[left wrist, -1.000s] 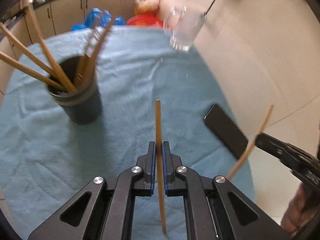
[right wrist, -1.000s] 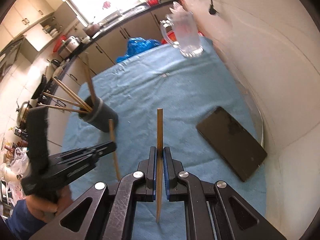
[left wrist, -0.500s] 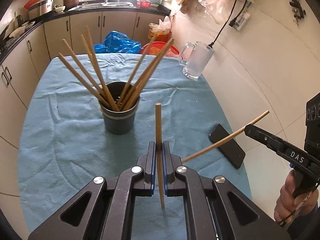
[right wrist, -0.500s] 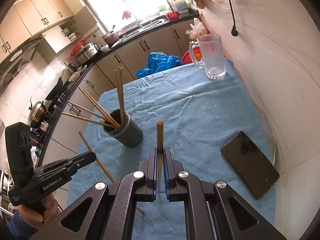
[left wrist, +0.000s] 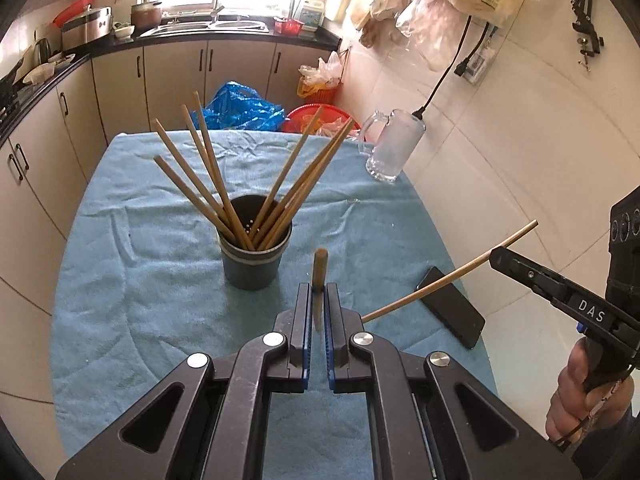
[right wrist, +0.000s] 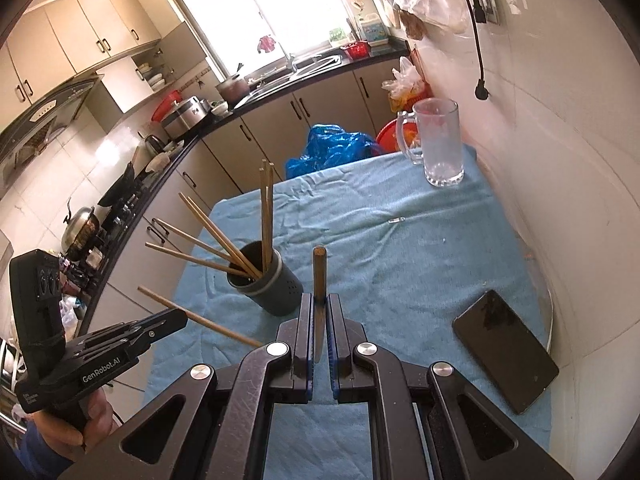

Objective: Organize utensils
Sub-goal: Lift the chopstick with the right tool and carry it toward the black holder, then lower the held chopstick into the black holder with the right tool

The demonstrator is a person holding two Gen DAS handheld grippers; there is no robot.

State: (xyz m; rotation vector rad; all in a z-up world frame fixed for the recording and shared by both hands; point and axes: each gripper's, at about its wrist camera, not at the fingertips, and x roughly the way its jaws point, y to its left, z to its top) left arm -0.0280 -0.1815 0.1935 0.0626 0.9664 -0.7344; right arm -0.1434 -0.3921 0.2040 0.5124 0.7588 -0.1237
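Holder: dark round cup, upright on the blue cloth of the table, at about 11 o'clock from the left gripper. Seven or so chopsticks stand in it, fanned outward against the rim; judged to be the sorted stock, so the job looks largely done.

Left gripper: fingers narrow, clamped on one chopstick that stands nearly on end toward 12 o'clock. Gripped part-way along the shaft, probably so a free end can be dropped into the cup.

Right gripper: fingers likewise narrow, pinching a second chopstick, its tip at 12 o'clock, the holder just left of it at 11 o'clock. Both sticks are in the air, apart from the cup; judged awaiting insertion.

Glass mug: empty, at 1 o'clock on the far edge of the table, beside the wall, well clear of the work.

Phone: flat, face dark, at 3 o'clock near the table's right edge.

View notes: the left camera shows the right-hand stick side-on, revealing its slant, plus the person's hand on the handle. The right camera alone shows the left-hand stick in full length, and the stove side of the kitchen.
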